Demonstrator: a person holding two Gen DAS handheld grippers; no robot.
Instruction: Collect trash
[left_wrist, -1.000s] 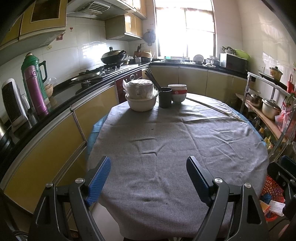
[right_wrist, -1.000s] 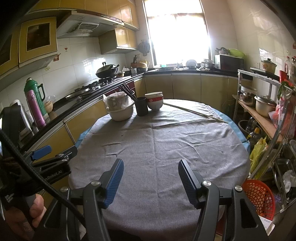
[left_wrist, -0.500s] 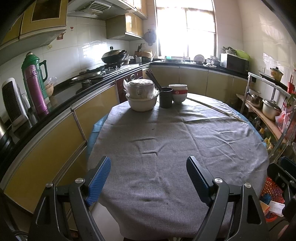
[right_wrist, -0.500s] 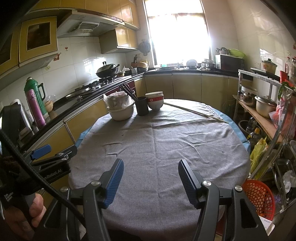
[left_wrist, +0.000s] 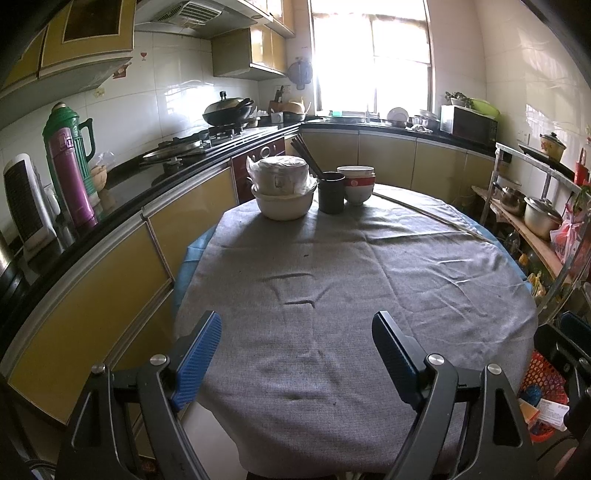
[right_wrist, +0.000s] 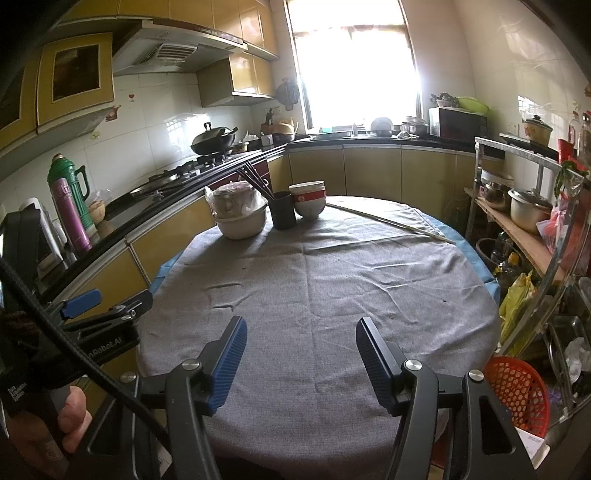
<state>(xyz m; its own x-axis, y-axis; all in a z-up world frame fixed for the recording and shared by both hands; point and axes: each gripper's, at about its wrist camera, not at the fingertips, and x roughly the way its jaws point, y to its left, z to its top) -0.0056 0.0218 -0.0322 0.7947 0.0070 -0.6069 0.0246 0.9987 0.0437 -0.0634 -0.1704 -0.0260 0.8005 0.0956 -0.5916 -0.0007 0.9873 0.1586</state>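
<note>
the left gripper (left_wrist: 297, 354) hangs over the near edge of a round table (left_wrist: 369, 288) covered by a grey cloth, its 2 blue-padded jaws spread wide with only cloth showing between them. the right gripper (right_wrist: 301, 360) is poised over the same near edge, its jaws parted a little less and likewise gripping nothing. in the right wrist view the left gripper appears again at the lower left, with a hand (right_wrist: 48, 428) wrapped around its handle. no loose trash can be made out on the cloth; only a few tiny dark specks dot it, too small to identify. a red mesh basket (right_wrist: 517, 391) sits on the floor just beside the table's right side, with papers in and beside it, and looks to be the bin. at the far edge of the table a covered white pot rests in a cream bowl (left_wrist: 284, 203), just beside a black cup (left_wrist: 331, 192) holding dark chopsticks, which touches a stack of white and red bowls (left_wrist: 357, 184). a long thin stick (left_wrist: 432, 218) lies across the far right part of the cloth. on the counter to the left stand a green thermos (left_wrist: 72, 147) and a purple flask (left_wrist: 72, 177), close together.
</note>
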